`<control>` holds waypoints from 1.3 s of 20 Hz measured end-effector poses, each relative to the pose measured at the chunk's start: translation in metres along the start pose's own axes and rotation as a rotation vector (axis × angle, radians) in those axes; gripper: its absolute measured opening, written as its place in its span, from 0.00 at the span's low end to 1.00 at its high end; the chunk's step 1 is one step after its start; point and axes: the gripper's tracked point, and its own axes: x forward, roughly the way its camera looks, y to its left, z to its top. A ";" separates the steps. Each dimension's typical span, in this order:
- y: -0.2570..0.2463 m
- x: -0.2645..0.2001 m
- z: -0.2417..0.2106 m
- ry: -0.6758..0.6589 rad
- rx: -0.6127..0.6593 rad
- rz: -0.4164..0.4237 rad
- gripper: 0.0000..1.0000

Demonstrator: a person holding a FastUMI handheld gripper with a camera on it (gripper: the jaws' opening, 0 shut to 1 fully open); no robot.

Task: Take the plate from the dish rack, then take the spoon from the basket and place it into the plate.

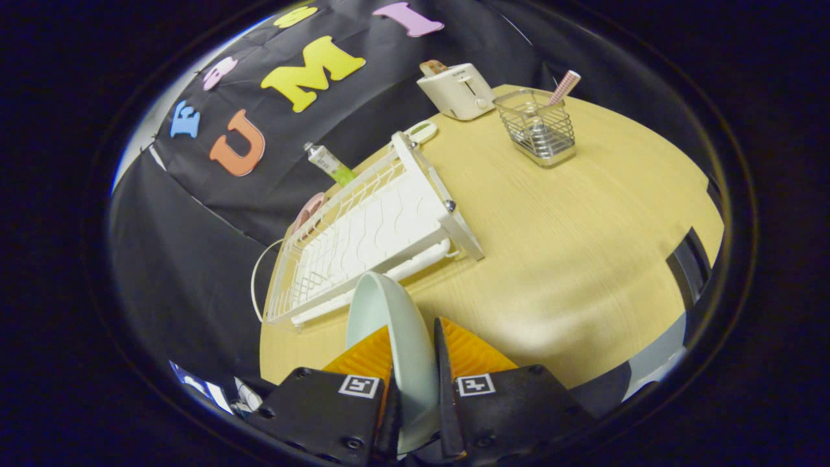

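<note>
Plate: a pale green plate (389, 331), smooth and glossy, is seen edge-on and upright, its round rim rising just ahead of the fingertips, in front of the dish rack's near end.
Claw: the gripper (415, 363) is closed down to a narrow gap, and the plate's lower part is clamped between both fingers (470, 353), one on each face.
Dish rack: a white wire dish rack (369, 230) with wavy bars and a plain frame is set slantwise along the bench's far-left edge, just beyond the plate; no dishes are seen in it.
Bench: a round bench (557, 240) of light wood grain is seen, matt and bare across its middle.
Basket: a square metal mesh basket (538, 130) is stood near the far edge, well apart from the rack.
Spoon: a spoon (563, 87) with a checked pinkish handle is leaned upright in the basket, handle upward; its bowl cannot be made out.
Toaster: a cream toaster (457, 91), boxy with rounded corners, is placed just beside the basket at the far edge, toast showing at its top.
Tube: a small tube (329, 163) is laid behind the rack at the bench's edge.
</note>
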 end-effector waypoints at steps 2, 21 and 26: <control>-0.001 0.002 -0.003 0.005 0.030 0.008 0.30; -0.005 -0.015 0.037 -0.140 -0.040 0.022 0.70; -0.020 -0.054 0.073 -0.360 -0.178 -0.026 0.77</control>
